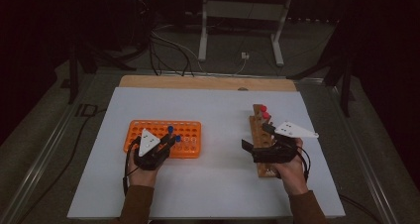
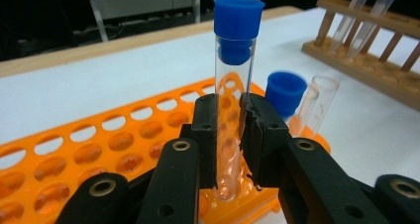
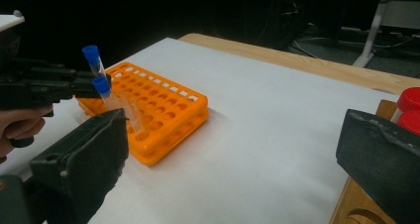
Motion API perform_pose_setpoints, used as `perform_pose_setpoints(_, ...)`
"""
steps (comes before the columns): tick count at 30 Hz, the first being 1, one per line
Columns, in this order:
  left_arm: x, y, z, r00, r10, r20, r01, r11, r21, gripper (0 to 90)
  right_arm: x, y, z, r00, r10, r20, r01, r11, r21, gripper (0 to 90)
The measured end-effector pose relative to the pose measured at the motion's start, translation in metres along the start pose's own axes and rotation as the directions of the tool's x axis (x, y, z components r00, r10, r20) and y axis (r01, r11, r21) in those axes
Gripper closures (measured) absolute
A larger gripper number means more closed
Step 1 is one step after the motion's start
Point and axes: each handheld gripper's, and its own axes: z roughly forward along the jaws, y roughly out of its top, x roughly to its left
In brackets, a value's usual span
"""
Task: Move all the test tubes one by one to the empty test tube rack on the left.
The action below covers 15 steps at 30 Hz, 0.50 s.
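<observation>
A clear test tube with a blue cap [image 2: 236, 85] is clamped upright between the jaws of the left gripper [image 2: 233, 135]. Its rounded bottom is seen at a hole near the corner of the orange rack [image 2: 99, 154]; whether it is already seated in that hole cannot be told from the left gripper view. A second blue-capped tube [image 2: 287, 97] is held by the rack just beside the first, leaning slightly. The rack is set on the left half of the white worktop [image 1: 218, 179].

The right gripper [image 1: 257, 149] is held over the wooden rack [image 1: 261, 135] at the right of the worktop, well apart from the orange rack. Its jaws are spread wide with nothing between them. Red-capped tubes [image 1: 265, 111] are kept at the far end of the wooden rack.
</observation>
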Motion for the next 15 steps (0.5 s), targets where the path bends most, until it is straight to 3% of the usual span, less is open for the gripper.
perform_pose_setpoints(11, -0.0010, -0.0056, 0.0073, 0.9997, 0.020, -0.010, -0.019, 0.9939, 0.109, 77.3, -0.0027, -0.0003, -0.0008, 1.0000, 0.005, 0.004, -0.005, 1.000, 0.002, 0.0)
perform_pose_setpoints(15, -0.0027, -0.0062, 0.0086, 0.9995, 0.031, -0.005, -0.030, 0.9919, 0.124, 77.4, -0.0029, -0.0002, -0.0012, 1.0000, 0.006, 0.005, -0.006, 1.000, 0.000, 0.0)
